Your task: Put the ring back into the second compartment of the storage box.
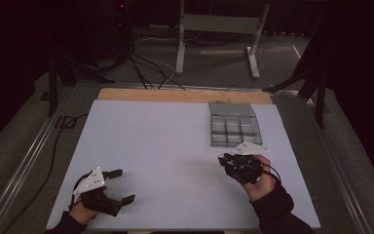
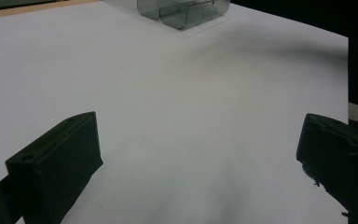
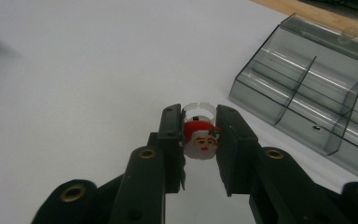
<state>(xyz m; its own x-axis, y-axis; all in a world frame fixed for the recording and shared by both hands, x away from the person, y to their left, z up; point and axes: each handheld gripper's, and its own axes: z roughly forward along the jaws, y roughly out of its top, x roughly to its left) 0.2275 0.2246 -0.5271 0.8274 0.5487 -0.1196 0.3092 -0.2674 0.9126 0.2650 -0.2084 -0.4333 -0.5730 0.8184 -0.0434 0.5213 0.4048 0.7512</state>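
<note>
- high view: the white table (image 1: pixel 165 146) takes up most of the frame, a strip of bare wood showing along its twelve o'clock edge
- the clear compartment box (image 1: pixel 234 125) sits toward one o'clock on the table, lid laid back, its divided cells looking empty as far as can be told
- the right gripper (image 1: pixel 229 161) lies just at the six o'clock side of that box, near but not touching it; the hand wraps it from below, sleeve coming in from five o'clock, jaws aimed toward eleven o'clock
- the left gripper (image 1: pixel 121 185) rests low at seven o'clock, well apart from the box, jaws spread wide and holding nothing, pointing toward three o'clock
- in the right gripper view the jaws are pinched on a small santa ring (image 3: pixel 200 137), its clear band poking up between the pads and the painted face turned to the camera
- the step in hand seems to be carrying the ring to the box; the next move likely calls for lifting over the near wall toward one o'clock, centring above one cell, then easing the jaws apart
</note>
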